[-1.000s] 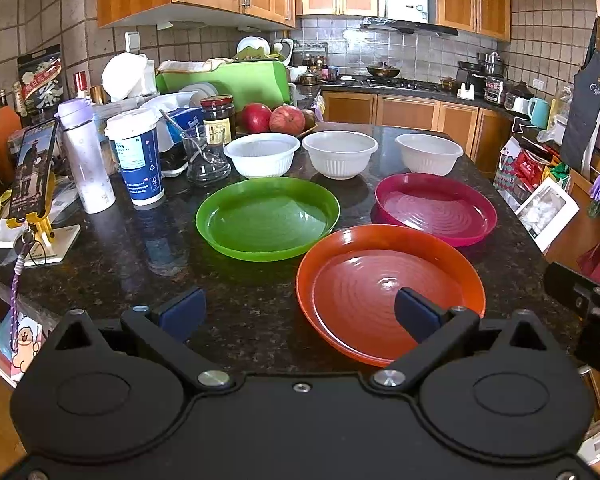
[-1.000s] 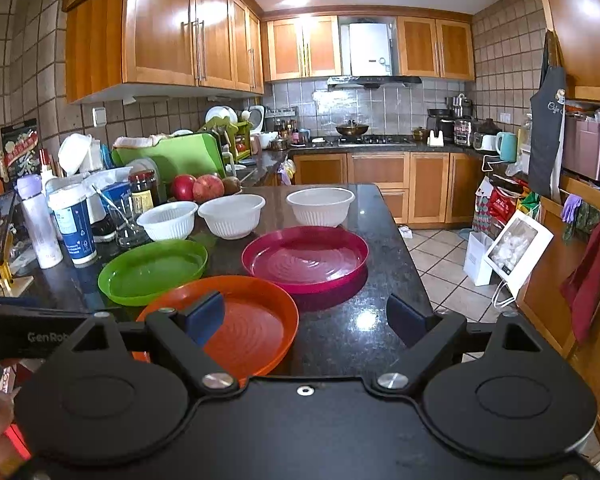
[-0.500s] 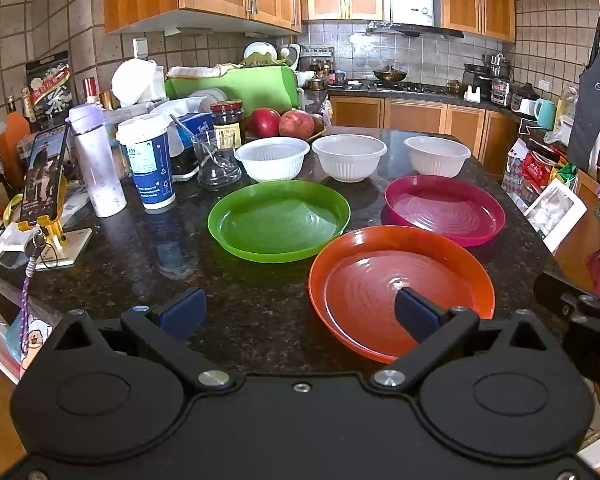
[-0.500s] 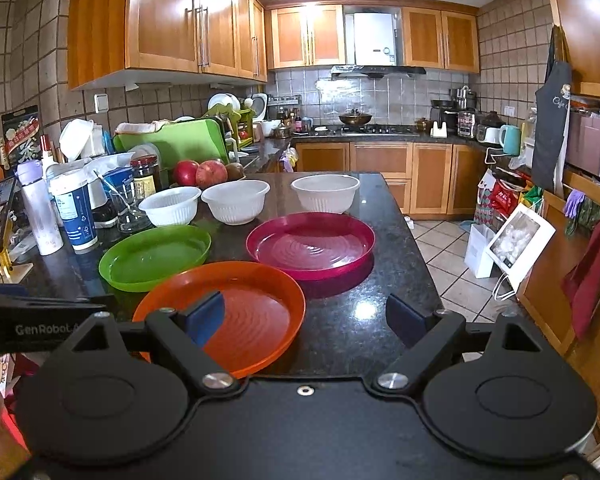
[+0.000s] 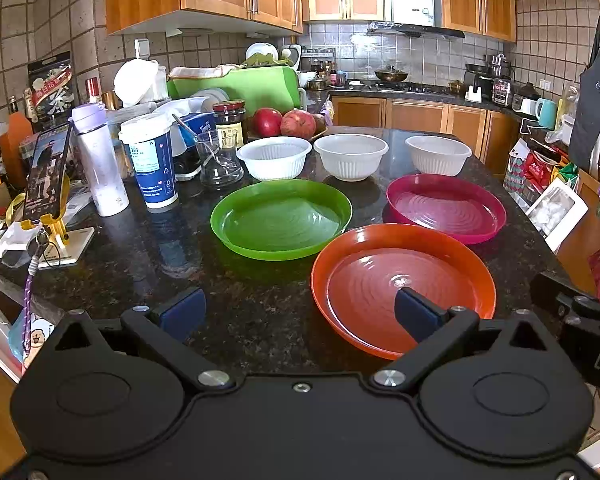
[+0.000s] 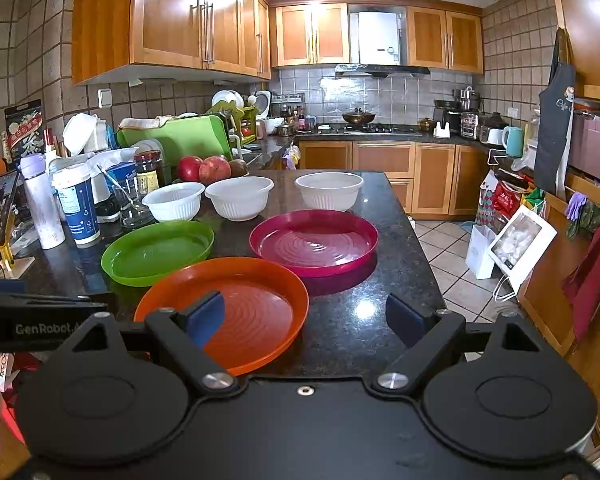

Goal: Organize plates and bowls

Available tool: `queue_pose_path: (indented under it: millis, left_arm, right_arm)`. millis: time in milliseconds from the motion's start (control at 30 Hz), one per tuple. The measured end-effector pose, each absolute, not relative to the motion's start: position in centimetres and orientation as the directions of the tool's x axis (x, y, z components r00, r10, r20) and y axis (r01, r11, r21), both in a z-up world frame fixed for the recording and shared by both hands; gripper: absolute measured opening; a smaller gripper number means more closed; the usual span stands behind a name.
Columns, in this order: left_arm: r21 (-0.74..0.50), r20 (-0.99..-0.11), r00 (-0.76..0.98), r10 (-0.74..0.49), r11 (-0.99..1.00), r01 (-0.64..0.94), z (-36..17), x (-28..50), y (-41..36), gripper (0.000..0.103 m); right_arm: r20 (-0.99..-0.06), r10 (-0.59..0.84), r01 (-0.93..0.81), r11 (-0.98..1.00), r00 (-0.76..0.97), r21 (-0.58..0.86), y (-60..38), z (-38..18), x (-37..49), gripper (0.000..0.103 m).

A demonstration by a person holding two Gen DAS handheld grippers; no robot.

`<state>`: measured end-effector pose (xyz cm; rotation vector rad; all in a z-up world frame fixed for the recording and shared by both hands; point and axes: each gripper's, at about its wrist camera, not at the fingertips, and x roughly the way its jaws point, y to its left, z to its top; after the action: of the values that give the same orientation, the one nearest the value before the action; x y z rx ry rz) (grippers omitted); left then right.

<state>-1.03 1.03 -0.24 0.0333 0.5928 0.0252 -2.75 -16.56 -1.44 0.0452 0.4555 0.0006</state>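
Observation:
Three plates lie on the dark granite counter point(image 5: 148, 256): an orange plate point(image 5: 380, 280) nearest, a green plate point(image 5: 280, 220) to the left, a magenta plate point(image 5: 444, 208) to the right. Three white bowls stand behind them: left bowl point(image 5: 274, 158), middle bowl point(image 5: 350, 156), right bowl point(image 5: 438, 154). My left gripper point(image 5: 300, 312) is open and empty, over the counter's near edge beside the orange plate. My right gripper point(image 6: 304, 318) is open and empty, above the orange plate point(image 6: 256, 300). The green plate point(image 6: 156, 252), magenta plate point(image 6: 314, 242) and bowls point(image 6: 239, 198) show there too.
Clutter fills the counter's left side: a blue paper cup point(image 5: 150, 168), a white bottle point(image 5: 98, 160), a phone on a yellow stand point(image 5: 46, 176), a glass point(image 5: 218, 160), a jar point(image 5: 230, 122), red fruit point(image 5: 284, 122). The counter's right edge drops to a tiled floor point(image 6: 452, 264).
Both grippers have drifted slightly left and up; the plates and bowls sit a little further right and lower in the views. Nothing on the counter has moved.

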Motion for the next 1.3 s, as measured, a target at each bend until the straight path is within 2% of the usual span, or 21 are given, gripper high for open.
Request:
queue_pose_path:
  millis: [567,700,933,1067,1300]
  left_arm:
    - [0.034,-0.563,0.826,0.031,0.999,-0.014,-0.6,-1.1,0.8,0.1]
    - [0.034,-0.566,0.824,0.034,0.999,-0.017,-0.6,-0.8,0.7,0.095]
    - [0.049,-0.562,0.826,0.049,0.998,-0.025,-0.9,-0.8,0.6,0.095]
    - [0.037,-0.562,0.826,0.047,0.999,-0.031,-0.8,-1.1,0.9,0.095]
    - [-0.023,-0.583,0.812,0.018,0.999,-0.038,-0.2,-0.7,2.7,0.095]
  right_arm:
    - [-0.442,0.012,0.01,0.999,0.897,0.047,-16.7,-1.7,-2.6,0.092]
    - [-0.443,0.014,0.012,0.998,0.896,0.055,-17.0,-1.9,-2.4,0.092]
    - [-0.438,0.022,0.009,0.998,0.899,0.068,-17.1,-2.0,-2.1,0.092]
    - [-0.426,0.031,0.006,0.996,0.904,0.086,-17.1,-2.2,-1.7,0.086]
    - [-0.383,0.041,0.002,0.994,0.923,0.112,-16.8,-2.2,-1.0,0.083]
